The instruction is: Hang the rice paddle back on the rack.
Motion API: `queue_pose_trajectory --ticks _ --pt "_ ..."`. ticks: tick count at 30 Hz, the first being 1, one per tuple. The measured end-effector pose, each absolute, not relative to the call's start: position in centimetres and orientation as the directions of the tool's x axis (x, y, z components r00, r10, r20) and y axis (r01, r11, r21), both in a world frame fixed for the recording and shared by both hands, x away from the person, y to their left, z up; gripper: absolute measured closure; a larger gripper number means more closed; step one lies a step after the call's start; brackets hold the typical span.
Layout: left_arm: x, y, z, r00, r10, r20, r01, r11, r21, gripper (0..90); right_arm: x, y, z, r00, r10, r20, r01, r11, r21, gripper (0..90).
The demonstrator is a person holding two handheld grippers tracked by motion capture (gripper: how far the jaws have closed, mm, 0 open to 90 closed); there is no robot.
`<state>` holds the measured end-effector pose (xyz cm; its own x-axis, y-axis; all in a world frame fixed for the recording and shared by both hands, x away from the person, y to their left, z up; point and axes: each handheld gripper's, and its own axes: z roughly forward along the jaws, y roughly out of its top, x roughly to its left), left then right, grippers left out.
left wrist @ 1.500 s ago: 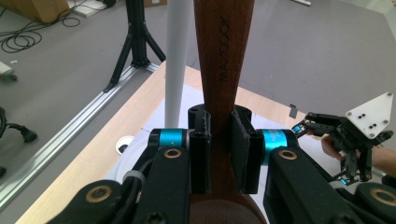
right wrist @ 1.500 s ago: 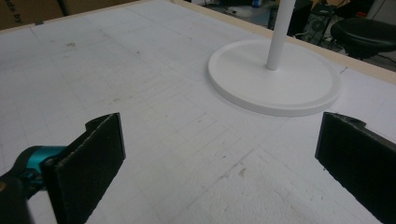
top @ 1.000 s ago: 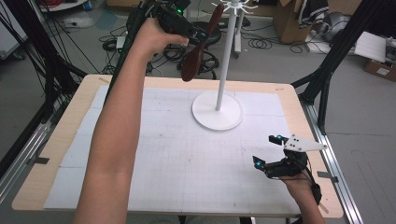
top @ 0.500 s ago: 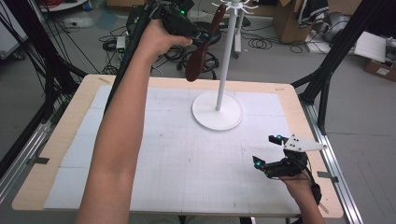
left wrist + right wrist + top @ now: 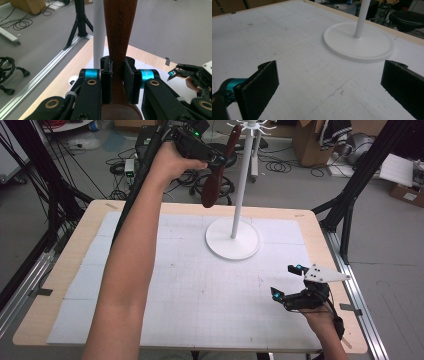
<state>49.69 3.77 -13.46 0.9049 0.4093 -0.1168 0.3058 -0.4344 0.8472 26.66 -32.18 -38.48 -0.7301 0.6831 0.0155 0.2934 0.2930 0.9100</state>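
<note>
Cables, cardboard boxes and black frame legs crowd the grey floor behind the table (image 5: 65,270), whose wooden top is covered by a white gridded sheet. Toward the far edge, right of centre, stands a white rack (image 5: 239,195): a round base, a thin pole and a ring of small hooks at the top.

One hand holds the left claw (image 5: 220,157) raised high beyond the far edge, close beside the pole. Its jaws are clamped narrow on the handle of a dark wooden spoon (image 5: 215,185), which hangs tilted with its broad end down, just left of the pole and below the hooks. In the left claw's own view the handle (image 5: 120,32) runs up between the black pads with the pole right behind it.

The right claw (image 5: 289,282) rests low near the right front corner of the table, jaws wide and holding nothing.

The work looks like hanging the spoon on a hook. The risk is that the handle's end misses the small hook, so that the spoon drops to the table on release. A knock against the thin pole could also rock the rack.
</note>
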Motion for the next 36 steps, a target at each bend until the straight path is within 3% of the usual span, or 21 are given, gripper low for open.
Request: queue_pose_trajectory --ticks 27,36 --pt "49.85 3.35 -13.78 0.898 0.423 -0.121 0.319 -0.437 0.841 76.6 26.64 -32.19 -38.49 -0.731 0.682 0.013 0.292 0.296 0.909 0.5" --pt "49.83 3.55 -13.72 0.889 0.442 -0.118 0.327 -0.434 0.840 71.3 26.62 -32.20 -38.49 -0.729 0.684 0.014 0.293 0.293 0.910 0.5"
